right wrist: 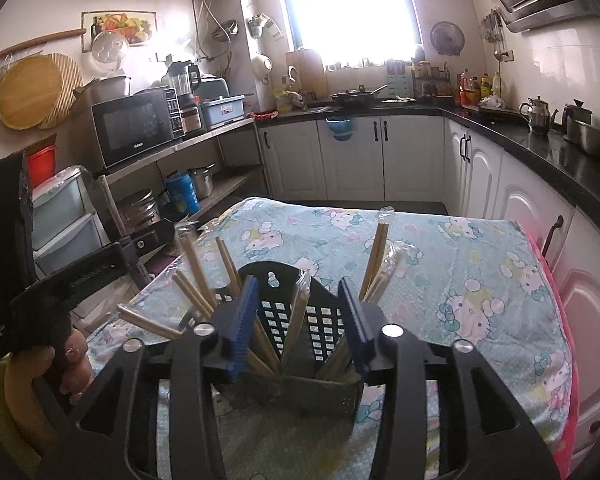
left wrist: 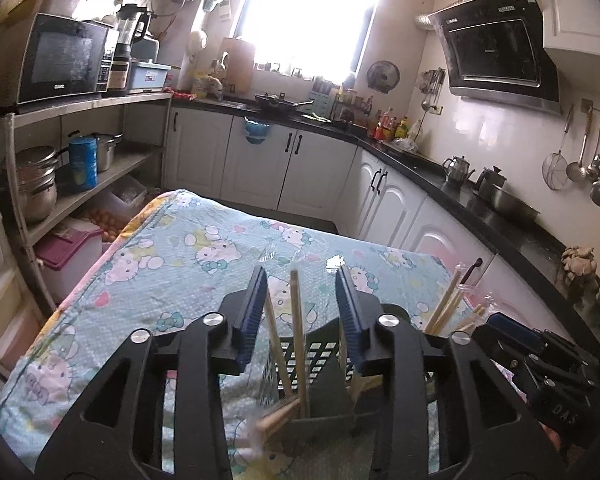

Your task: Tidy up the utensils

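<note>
both my left gripper and right gripper stand open over the black holder, chopsticks between the pads ungripped, so i should lift clear without snagging any.

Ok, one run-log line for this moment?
left hand-held gripper: open, chopsticks between | right hand-held gripper: open | black holder: upright on cloth

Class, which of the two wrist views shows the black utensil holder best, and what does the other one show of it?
The right wrist view: the black utensil holder shows its perforated back, curved top and front wall, with chopsticks fanning out. The left wrist view shows only part of it, low between the left gripper's fingers.
</note>
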The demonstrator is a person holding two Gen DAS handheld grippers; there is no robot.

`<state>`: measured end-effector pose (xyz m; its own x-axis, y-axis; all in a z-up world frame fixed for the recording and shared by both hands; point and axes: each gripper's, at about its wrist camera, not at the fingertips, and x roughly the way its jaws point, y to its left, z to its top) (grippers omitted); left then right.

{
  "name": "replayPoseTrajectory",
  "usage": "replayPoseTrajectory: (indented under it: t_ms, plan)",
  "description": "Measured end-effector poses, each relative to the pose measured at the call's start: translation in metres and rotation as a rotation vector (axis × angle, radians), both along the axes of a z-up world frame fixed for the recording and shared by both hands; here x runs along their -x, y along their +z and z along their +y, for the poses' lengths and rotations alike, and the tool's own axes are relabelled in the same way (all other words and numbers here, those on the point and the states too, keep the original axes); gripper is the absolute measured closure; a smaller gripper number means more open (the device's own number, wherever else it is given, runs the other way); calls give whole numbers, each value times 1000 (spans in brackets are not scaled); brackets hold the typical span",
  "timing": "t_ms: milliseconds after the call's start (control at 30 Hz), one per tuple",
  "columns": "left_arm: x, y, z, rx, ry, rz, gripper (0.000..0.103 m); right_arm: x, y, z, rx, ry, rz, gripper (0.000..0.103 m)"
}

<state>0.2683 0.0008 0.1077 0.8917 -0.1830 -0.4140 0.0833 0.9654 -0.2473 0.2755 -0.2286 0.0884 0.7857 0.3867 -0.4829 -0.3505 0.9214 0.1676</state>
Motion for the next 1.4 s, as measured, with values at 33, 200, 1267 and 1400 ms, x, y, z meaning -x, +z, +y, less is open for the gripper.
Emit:
replayPoseTrajectory:
  t_ms: [33,200,1267,1400]
  plan:
    - [3,1,1,0,0,-2,67,3,1,-1,-1,0,0,58]
    - [21,8,5,8,-5,-12,48,15,2,-5,-6,4,7,50]
    - [123,-34,11,-24,-48,27,12,125,-19,2,22,11,-64,17]
    - [129,-47,11,-27,-51,47,12,134,-33,4,36,-8,-67,13]
